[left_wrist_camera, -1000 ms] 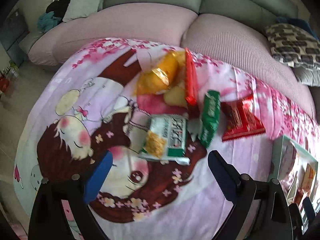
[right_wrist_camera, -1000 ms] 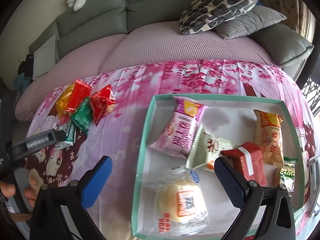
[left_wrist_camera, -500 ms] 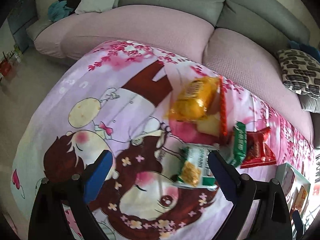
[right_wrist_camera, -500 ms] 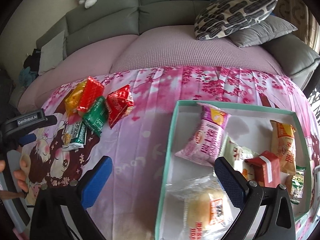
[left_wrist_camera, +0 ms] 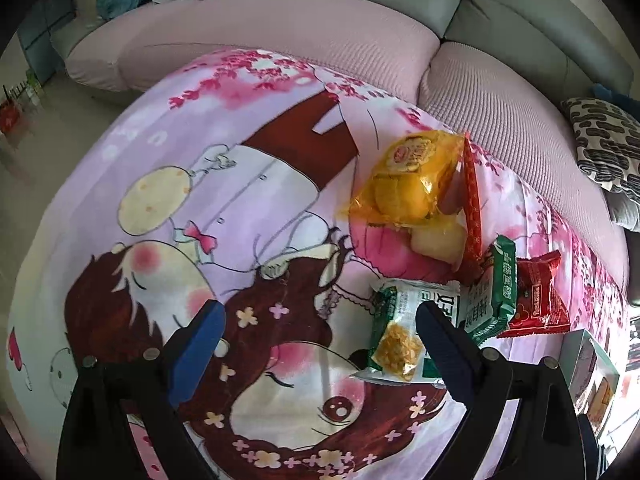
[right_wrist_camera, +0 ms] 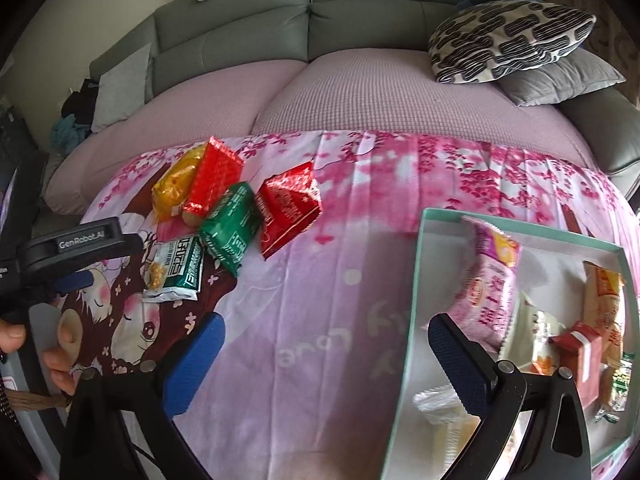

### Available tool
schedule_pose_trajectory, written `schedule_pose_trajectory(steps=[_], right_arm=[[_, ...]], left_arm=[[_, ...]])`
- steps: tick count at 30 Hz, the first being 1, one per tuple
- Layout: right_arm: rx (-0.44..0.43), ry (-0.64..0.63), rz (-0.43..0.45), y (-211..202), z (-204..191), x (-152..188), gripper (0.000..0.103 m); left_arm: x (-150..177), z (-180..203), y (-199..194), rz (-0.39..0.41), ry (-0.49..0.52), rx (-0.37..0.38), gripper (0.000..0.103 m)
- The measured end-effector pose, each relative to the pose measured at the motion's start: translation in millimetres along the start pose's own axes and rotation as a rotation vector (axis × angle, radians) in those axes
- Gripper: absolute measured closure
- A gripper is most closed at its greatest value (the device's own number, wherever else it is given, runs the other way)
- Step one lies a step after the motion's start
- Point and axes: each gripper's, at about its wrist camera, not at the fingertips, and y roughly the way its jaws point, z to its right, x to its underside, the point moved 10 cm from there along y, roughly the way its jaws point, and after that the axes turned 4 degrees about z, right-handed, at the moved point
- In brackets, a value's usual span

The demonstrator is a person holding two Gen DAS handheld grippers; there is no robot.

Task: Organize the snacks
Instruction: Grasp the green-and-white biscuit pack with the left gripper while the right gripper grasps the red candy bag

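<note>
Crinkly foil packets (right_wrist_camera: 224, 212), flat cardboard box (right_wrist_camera: 416, 288)

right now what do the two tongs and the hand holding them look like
Both tongs are black angular frames with small round silver bolts; each finger ends in a blue textured pad. The left tongs and right tongs match. From the right wrist view, the left body carries a white "GenRobot.AI" label, and the person's left hand has a dark strap and a brown cuff edge below it.
</note>
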Motion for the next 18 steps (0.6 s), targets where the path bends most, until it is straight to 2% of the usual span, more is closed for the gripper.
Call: schedule_pose_trajectory(steps=[8, 12, 18], right_arm=[[0.004, 0.0, -0.004, 17, -5, -18, 0.004], [-0.019, 0.016, -0.004, 26, -4, -37, 0.011], [-0.05, 0.009, -0.051, 51, -10, -59, 0.016]], left_arm=[[9, 23, 10, -0.028, 0.04, 0.038, 0.007], [14, 32, 16, -0.042, 0.064, 0.044, 0.007], [18, 36, 21, -0.054, 0.073, 0.052, 0.008]])
